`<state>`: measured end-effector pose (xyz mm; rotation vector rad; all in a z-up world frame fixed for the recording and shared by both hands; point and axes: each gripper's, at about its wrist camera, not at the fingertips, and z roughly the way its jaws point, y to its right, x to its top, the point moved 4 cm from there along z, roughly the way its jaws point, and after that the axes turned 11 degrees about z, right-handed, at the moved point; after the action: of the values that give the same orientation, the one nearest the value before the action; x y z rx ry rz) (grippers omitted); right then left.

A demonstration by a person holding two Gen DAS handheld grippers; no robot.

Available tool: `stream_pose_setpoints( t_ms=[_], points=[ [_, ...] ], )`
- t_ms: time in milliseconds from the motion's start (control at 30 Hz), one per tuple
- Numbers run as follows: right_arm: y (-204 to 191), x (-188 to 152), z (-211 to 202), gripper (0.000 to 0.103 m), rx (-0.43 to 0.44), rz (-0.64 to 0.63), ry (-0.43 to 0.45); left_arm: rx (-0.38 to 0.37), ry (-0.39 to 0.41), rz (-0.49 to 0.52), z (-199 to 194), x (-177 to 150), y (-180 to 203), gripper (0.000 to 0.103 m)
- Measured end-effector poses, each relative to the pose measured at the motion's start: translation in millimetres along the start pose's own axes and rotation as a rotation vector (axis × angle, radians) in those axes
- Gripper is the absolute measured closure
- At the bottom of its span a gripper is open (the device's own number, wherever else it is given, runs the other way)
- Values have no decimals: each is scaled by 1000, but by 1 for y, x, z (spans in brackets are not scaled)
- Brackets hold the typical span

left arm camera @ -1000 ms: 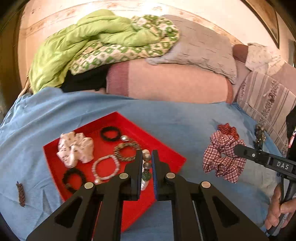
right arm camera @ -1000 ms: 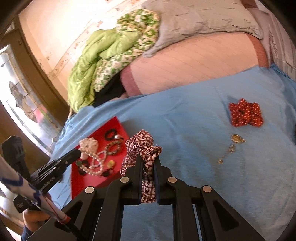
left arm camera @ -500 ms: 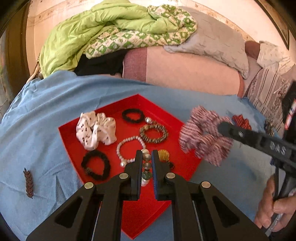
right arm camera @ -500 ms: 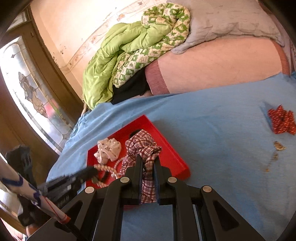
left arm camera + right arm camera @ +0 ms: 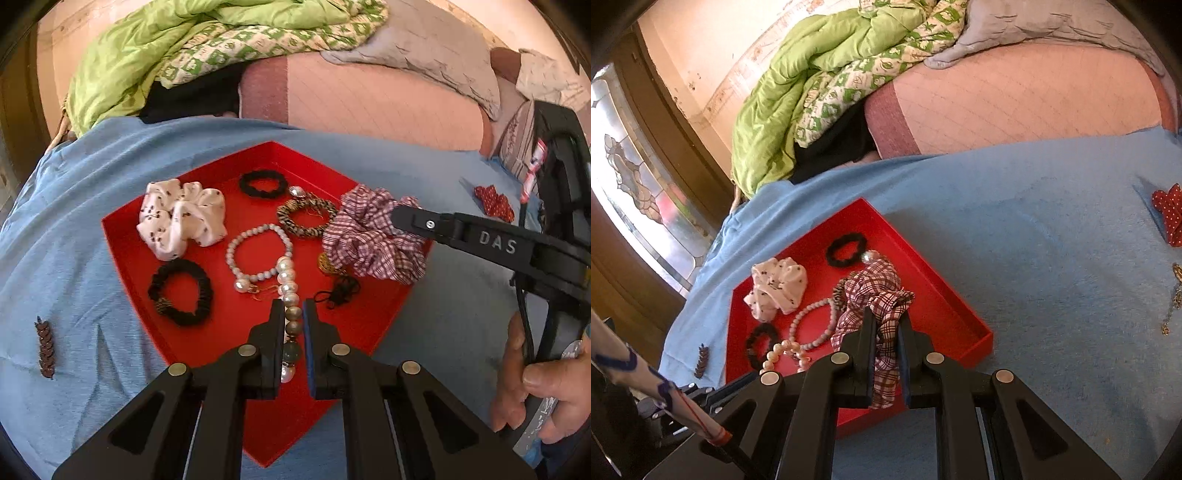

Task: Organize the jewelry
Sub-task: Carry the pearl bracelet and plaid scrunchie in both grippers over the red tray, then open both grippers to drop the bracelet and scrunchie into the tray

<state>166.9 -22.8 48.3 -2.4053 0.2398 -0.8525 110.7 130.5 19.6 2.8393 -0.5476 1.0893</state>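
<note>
Tray (image 5: 373,317), red, on a blue bed sheet (image 5: 74,258). Left wrist view: left gripper (image 5: 294,314) pinching a bead string (image 5: 288,291) that hangs over the tray. In the tray: white scrunchie (image 5: 181,218), two black hair ties (image 5: 181,291) (image 5: 263,183), grey bead bracelet (image 5: 258,251), braided bangle (image 5: 306,216). Plaid scrunchie (image 5: 369,236) pinched by the right gripper (image 5: 397,216) over the tray's right corner. Brown leaf clip (image 5: 46,345) on the sheet, left of the tray; red dotted bow (image 5: 493,203) far right.

Right wrist view: right gripper (image 5: 886,319) pressed on the plaid scrunchie (image 5: 875,291), above the tray (image 5: 960,325). Gold chain (image 5: 1174,295) on the sheet (image 5: 1034,221) at right, below the bow (image 5: 1169,210).
</note>
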Motion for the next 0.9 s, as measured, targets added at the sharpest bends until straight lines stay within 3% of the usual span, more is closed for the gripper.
stream_pose_setpoints(
  t_ms=[900],
  points=[
    [6, -6, 21, 88, -77, -35, -47, 20, -47, 17, 14, -4, 4, 94]
  ],
)
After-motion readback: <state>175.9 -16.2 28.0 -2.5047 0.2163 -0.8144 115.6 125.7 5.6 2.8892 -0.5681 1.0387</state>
